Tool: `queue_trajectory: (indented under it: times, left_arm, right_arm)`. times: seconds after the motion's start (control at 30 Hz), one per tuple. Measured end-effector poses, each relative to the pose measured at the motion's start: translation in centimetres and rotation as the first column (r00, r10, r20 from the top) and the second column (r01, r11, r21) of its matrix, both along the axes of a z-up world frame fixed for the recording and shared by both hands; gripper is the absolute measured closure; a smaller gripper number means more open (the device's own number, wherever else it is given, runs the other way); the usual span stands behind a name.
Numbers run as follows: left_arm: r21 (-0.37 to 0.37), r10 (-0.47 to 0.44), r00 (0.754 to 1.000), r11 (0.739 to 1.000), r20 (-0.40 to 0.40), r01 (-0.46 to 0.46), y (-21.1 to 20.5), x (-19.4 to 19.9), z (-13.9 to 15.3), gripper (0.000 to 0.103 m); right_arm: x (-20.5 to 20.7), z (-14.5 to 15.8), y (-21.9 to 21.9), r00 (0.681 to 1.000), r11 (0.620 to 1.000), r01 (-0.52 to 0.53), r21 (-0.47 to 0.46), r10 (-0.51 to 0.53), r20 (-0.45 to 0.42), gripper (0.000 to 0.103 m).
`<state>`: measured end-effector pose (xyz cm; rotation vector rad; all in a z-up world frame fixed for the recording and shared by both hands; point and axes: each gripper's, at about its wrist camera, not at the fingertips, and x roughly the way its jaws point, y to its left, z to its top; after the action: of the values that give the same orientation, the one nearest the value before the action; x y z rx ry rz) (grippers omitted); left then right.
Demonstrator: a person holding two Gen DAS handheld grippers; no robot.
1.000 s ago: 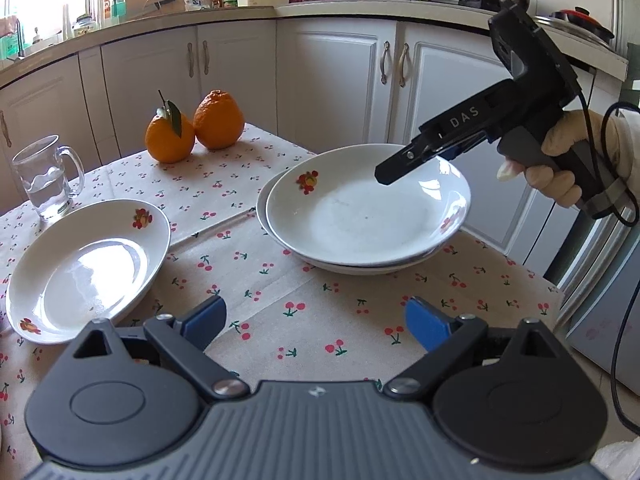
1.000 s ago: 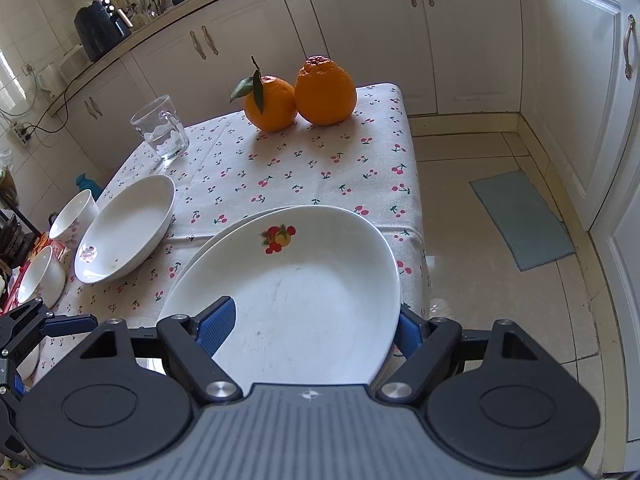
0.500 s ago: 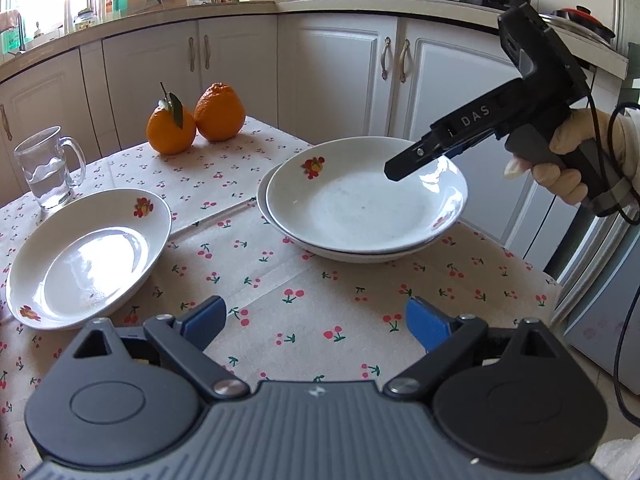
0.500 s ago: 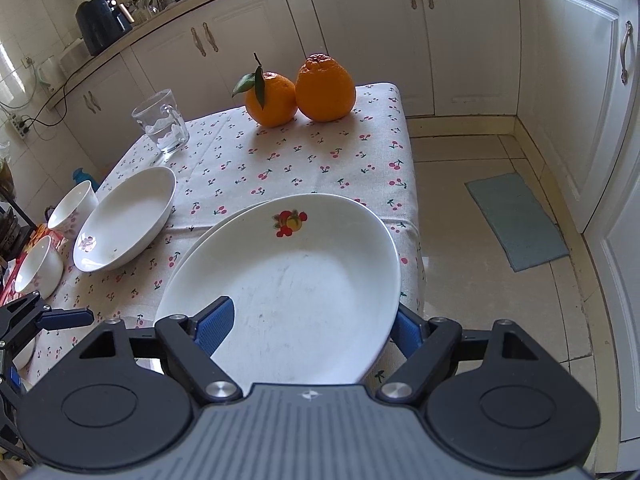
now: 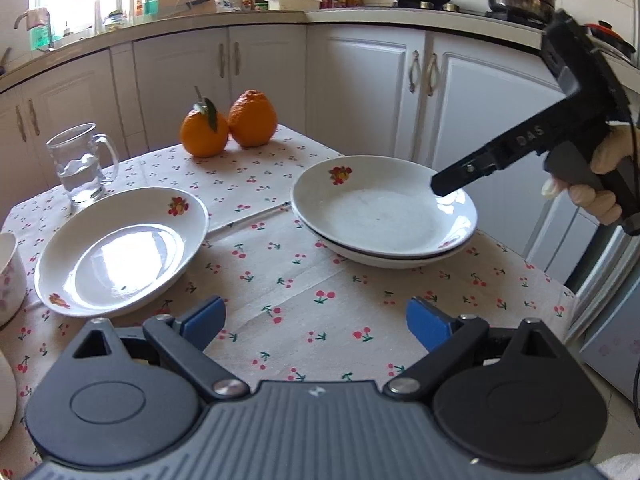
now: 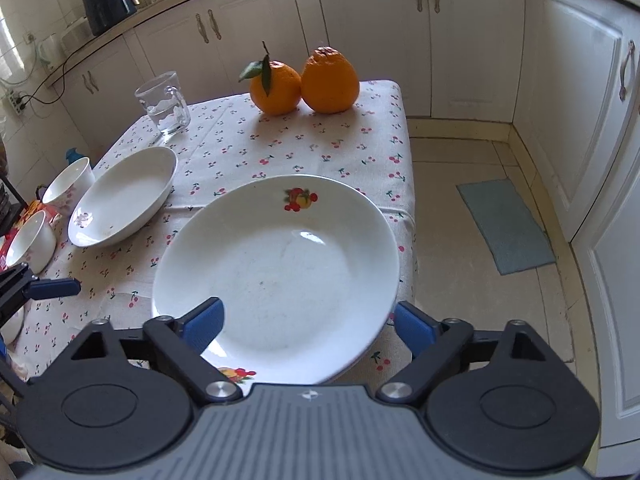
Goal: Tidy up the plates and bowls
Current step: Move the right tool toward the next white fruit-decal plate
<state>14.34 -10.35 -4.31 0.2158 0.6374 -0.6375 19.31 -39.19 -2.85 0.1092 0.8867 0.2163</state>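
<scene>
Plates first: a white shallow ceramic plate with a fruit motif (image 6: 280, 264) sits nested on a second matching plate (image 5: 400, 258) at the right edge of the counter with its cherry-print cloth (image 5: 304, 292). My right claw (image 6: 308, 326) is over the near rim of that stack, its blue pads spreading apart at this moment; the rim lies between them but neither pad presses on it, so I judge the top plate has just been let go onto the pile. In the left wrist view that claw hangs just above the far rim. My left claw (image 5: 316, 322) stands wide apart and holds nothing, low over bare cloth, probably waiting its turn. A third white fruit-motif plate (image 5: 120, 250) lies alone to the left, near a glass mug with water (image 5: 82, 164); it looks like the next candidate for stacking. 2 white bowls (image 6: 52, 208) wait at the far left edge. 2 oranges (image 5: 228, 126) sit touching at the back, clear of the work.
</scene>
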Motion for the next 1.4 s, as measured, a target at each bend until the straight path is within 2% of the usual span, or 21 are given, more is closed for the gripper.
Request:
queue_trajectory:
  times: [0.13,0.2,0.3,0.4,0.6,0.73,0.8,1.2,1.4]
  left_arm:
    - [0.037,0.169,0.984,0.985,0.049,-0.171,1.1,0.6,-0.1,0.005]
    - [0.057,0.252,0.965,0.965,0.07,-0.256,1.8,1.2,-0.4,0.005]
    - [0.082,0.361,0.931,0.927,0.06,-0.365,3.2,2.5,-1.2,0.005]
    - [0.095,0.423,0.905,0.9,0.036,-0.425,4.2,3.6,-2.2,0.005]
    - [0.105,0.455,0.89,0.886,-0.008,-0.452,4.6,4.8,-3.5,0.005]
    - [0.082,0.458,0.889,0.887,-0.018,-0.455,4.8,5.4,-3.8,0.004]
    - [0.074,0.46,0.888,0.886,-0.027,-0.457,4.9,5.8,-3.9,0.0]
    - [0.048,0.45,0.892,0.892,-0.037,-0.448,4.8,7.3,-4.1,0.0]
    - [0.045,0.447,0.894,0.894,-0.028,-0.445,4.6,7.5,-4.0,0.002]
  right_arm:
    - [-0.7,1.5,1.7,0.998,0.999,-0.044,-0.013,0.045,0.044,0.0]
    - [-0.7,2.3,3.0,0.995,0.997,-0.077,-0.03,0.079,0.063,0.0]
    - [-0.5,3.3,5.2,0.986,0.989,-0.137,-0.063,0.142,0.089,0.0]
    - [0.1,3.8,7.6,0.971,0.973,-0.209,-0.101,0.219,0.096,0.0]
    - [2.9,3.7,12.0,0.93,0.926,-0.349,-0.147,0.361,0.065,0.0]
    - [5.4,3.2,13.9,0.903,0.898,-0.418,-0.141,0.427,0.043,0.0]
    - [6.8,2.7,14.8,0.892,0.885,-0.442,-0.145,0.451,0.034,0.0]
    - [15.4,-0.3,19.3,0.806,0.797,-0.592,-0.115,0.587,-0.081,0.0]
    - [19.4,-1.5,20.4,0.778,0.774,-0.626,-0.094,0.614,-0.133,0.0]
